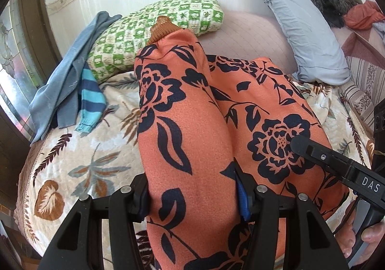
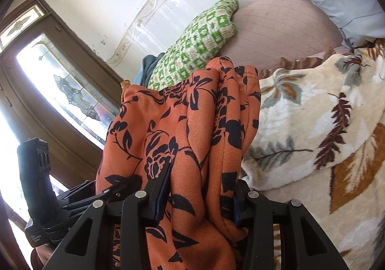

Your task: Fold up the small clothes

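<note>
Garment: your orange floral garment (image 1: 192,125) was pinched in both tongs at once, lifted above the bed (image 1: 72,161).
Left tongs: your left tongs (image 1: 195,200) were clamped on a thick roll of the cloth, jaws held part-way apart by its bulk.
Right tongs: your right tongs (image 2: 197,200) were likewise closed on a gathered bunch of the same cloth, pleats crowding between the jaws.
Long axis: from both tongs the garment ran straight ahead, away from you, towards the green checked pillow (image 1: 156,31) and the wall; its brown ribbed cuff (image 1: 161,28) was the far tip.
Nearer hand: neither, as both held the near end, side by side, your right tongs showing just beside the cloth in the left view.
Coming move, as a judgement: the far end hung free, so a fold would turn on laying that length down along the bed.
Farther out: blue-grey clothes (image 1: 62,77) lay well apart, at the left.
</note>
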